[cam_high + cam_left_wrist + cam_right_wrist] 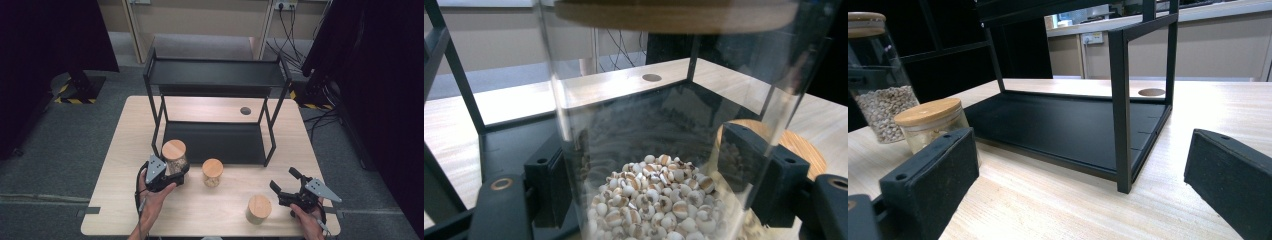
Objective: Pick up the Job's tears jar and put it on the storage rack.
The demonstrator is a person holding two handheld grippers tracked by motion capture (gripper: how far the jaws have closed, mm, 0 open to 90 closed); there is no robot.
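Before the rack (215, 142), the left claw (172, 172) grips a seemingly lifted jar (174, 156); right claw (285, 187) gapes.

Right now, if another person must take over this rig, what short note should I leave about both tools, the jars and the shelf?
Left tool: shut on the tall jar of pale grains, held just in front of the black shelf rack, near its left front post.
Right tool: open and empty, low over the table at the right.
Short jar: on the table at mid front.
Third jar: on the table beside the right tool.
Done: tall jar grasped.
Left: probably all three jars onto the rack; no jar stands on it yet.
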